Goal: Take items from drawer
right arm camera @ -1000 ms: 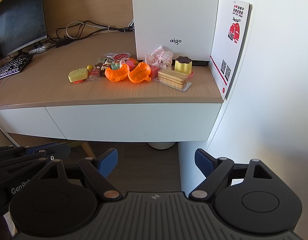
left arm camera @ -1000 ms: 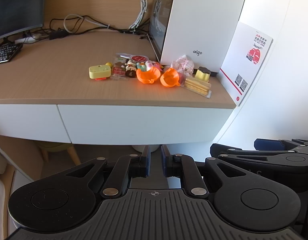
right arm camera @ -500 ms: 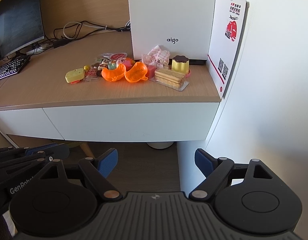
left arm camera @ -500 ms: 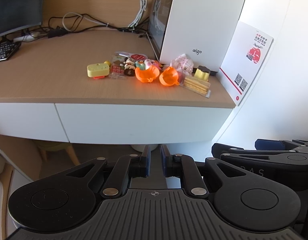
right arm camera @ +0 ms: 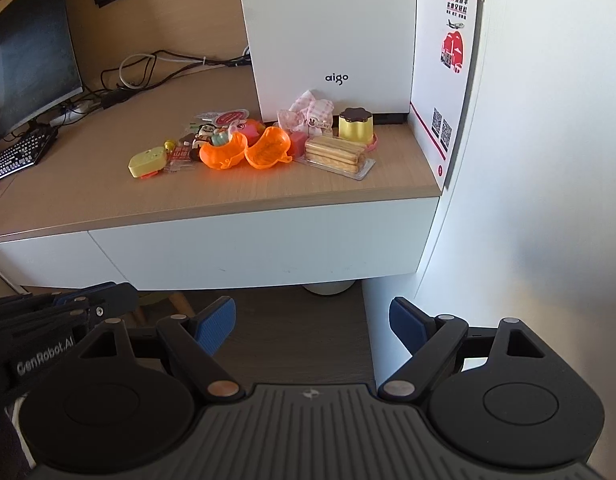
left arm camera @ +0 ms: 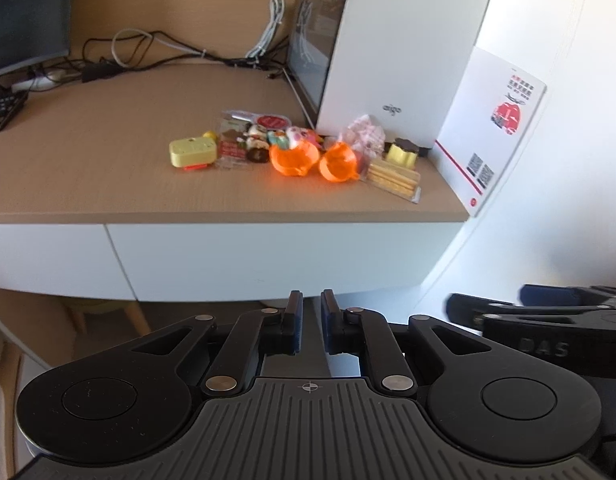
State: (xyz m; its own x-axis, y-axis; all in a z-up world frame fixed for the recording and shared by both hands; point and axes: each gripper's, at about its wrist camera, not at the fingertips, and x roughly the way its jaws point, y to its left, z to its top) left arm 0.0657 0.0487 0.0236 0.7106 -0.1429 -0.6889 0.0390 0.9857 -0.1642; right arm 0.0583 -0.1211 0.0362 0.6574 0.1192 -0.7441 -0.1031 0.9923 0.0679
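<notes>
Ahead of narrow, empty left gripper (left arm camera: 311,322) and wide, empty right gripper (right arm camera: 313,325): wooden desk (right arm camera: 88,184), closed white drawer (right arm camera: 260,248), white wall (right arm camera: 548,160) rightward.

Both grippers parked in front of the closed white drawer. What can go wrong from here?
1. The white drawer front shows no handle, so the nearly shut left gripper may find nothing to grip.
2. The clear pack of biscuit sticks and two orange capsule halves lie near the wooden desk's edge; a jerky pull may knock them off.
3. The open right gripper sits beside the white wall and could bump it.
</notes>
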